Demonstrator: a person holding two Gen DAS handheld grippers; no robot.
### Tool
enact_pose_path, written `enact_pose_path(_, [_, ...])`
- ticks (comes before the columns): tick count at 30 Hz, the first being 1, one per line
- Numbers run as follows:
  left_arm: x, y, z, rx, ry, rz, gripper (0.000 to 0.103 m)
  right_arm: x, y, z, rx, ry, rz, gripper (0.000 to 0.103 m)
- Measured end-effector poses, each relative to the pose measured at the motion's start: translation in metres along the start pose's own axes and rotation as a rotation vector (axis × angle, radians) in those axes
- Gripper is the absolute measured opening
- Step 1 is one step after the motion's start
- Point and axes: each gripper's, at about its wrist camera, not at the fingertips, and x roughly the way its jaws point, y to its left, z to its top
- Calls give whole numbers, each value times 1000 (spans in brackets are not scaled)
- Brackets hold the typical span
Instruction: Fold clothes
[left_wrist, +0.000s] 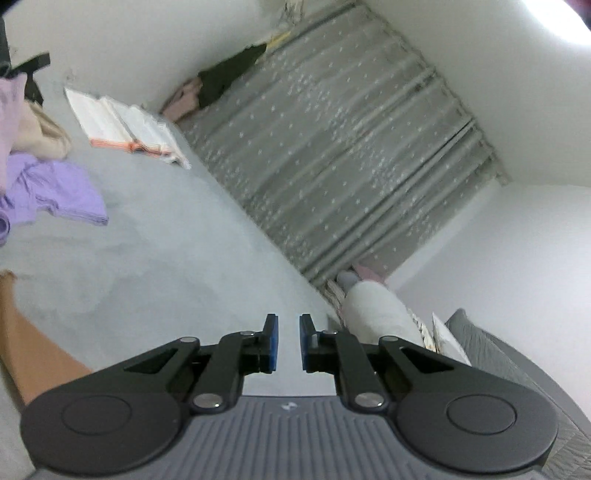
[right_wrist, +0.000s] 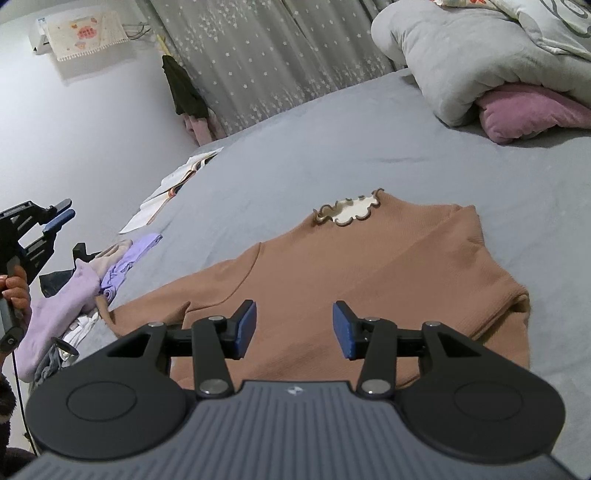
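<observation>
A brown long-sleeved top (right_wrist: 354, 273) with a frilled collar (right_wrist: 349, 210) lies flat on the grey bed (right_wrist: 332, 147). Its right sleeve is folded in over the body; its left sleeve reaches toward the clothes pile. My right gripper (right_wrist: 293, 328) is open and empty, just above the top's lower body. My left gripper (left_wrist: 288, 343) is open with a narrow gap and empty. It is tilted and raised above bare bed sheet (left_wrist: 147, 258); it also shows at the far left of the right wrist view (right_wrist: 61, 212), held up off the bed.
A pile of lilac and cream clothes (right_wrist: 92, 280) lies at the bed's left edge, also in the left wrist view (left_wrist: 55, 192). An open book (right_wrist: 173, 192) lies beyond it. A grey duvet (right_wrist: 461, 62) and pink pillow (right_wrist: 528, 114) sit at the far right. Curtains (right_wrist: 266, 55) hang behind.
</observation>
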Motion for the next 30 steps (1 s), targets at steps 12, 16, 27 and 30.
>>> enact_pose_path(12, [1,83,-12,-152,34,518,69,2,0,-2,3,13,7,49])
enact_pose_path(16, [2,131,-6,-285,82,719,70,5,0,-3,5,17,4,49])
enact_pose_path(27, [25,172,9,-352,5,874,36,11,0,-6,-2,39,-4,49])
enact_pose_path(30, [18,184,2,-447,-57,846,10,8,-3,-5,6,29,-4,49])
